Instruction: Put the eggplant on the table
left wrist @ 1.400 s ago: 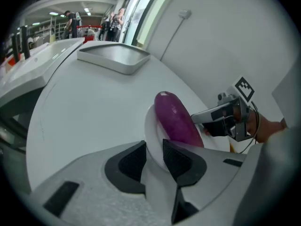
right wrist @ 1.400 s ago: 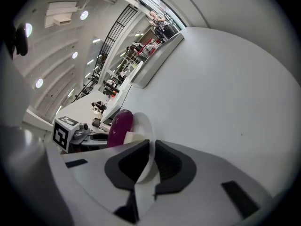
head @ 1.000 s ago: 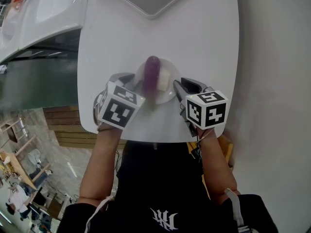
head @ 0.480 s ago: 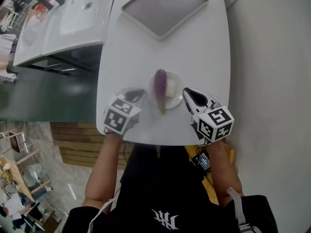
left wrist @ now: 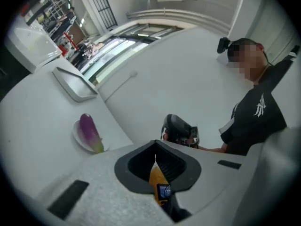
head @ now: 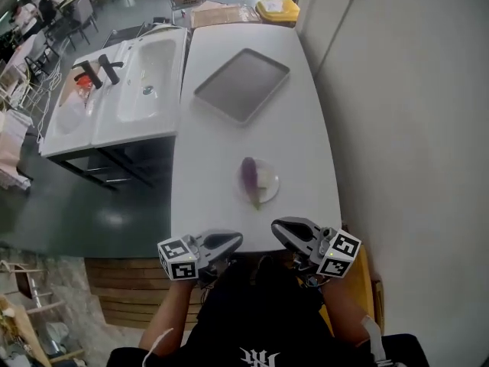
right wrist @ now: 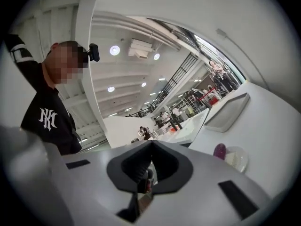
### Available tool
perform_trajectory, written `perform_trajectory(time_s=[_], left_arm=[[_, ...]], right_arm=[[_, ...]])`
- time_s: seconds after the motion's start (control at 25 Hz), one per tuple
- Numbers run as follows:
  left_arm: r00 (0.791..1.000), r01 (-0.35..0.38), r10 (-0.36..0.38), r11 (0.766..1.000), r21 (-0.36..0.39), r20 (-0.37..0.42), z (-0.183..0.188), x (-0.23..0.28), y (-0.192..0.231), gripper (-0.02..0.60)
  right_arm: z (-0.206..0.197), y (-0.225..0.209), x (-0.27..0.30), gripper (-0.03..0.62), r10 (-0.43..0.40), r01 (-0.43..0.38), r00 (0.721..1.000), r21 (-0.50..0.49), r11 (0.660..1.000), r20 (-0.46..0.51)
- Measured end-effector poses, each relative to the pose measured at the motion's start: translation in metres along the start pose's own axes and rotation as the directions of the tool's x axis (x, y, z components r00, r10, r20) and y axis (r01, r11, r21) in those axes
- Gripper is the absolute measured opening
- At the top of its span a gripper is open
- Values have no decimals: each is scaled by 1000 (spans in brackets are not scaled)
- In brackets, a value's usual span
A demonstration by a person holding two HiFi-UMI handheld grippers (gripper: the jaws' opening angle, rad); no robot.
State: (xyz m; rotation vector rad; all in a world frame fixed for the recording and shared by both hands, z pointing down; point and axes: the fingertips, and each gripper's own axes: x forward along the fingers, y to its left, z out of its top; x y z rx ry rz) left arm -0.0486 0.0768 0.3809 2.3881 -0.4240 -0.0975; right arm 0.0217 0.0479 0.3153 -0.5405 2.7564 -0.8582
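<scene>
A purple eggplant (head: 249, 175) lies on a small white plate (head: 268, 183) in the middle of the white table (head: 306, 128). Both grippers hang at the table's near edge, well short of the plate, pointing level at each other. My left gripper (head: 232, 240) is shut and holds nothing. My right gripper (head: 277, 227) is also shut and empty. In the left gripper view the eggplant (left wrist: 88, 128) lies far off to the left of the jaws (left wrist: 155, 148). The right gripper view has the eggplant (right wrist: 219, 150) and plate (right wrist: 238, 159) low at the right.
A grey tray (head: 241, 83) sits on the far half of the table. A white double sink (head: 130, 75) with dark taps stands to the left of the table. A wall runs along the right side. The person's torso is right behind the grippers.
Both grippers have drawn back from the plate to the near table edge, risen and turned to face each other. The right jaws have closed. The eggplant stays on its plate.
</scene>
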Motion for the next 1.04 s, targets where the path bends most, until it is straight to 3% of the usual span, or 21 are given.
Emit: perform_trajectory(time_s=[0.12,0.2,0.44,0.6,0.84,1.04], left_arm=[[996,28,-34,997,69,81,19,1,-27,8],[994,2,-14,993,118,105,23,-5,-40,8],[985,-36,18,994,103,174,2,-25,-65,8],[993,-47,32,991,127,117,-25,-19,-82,8],[983,76,-99,986,151,153,-30,-22,-108,9],[986,94,-116,980,174,120,-18,-26,-118,9]], right_arm=[[-13,14,-5,3,41,-42,998,-12,999,-55],[-19,22,-5,3,82,-84,994,-22,996,-78],[-27,60,-15,3,229,-230,973,-49,972,-31],[-48,66,-35,3,221,-222,975,-10,975,-13],[-63,80,-59,3,164,-166,986,-54,985,-38],[-51,104,-59,3,147,-146,989,-80,986,14]])
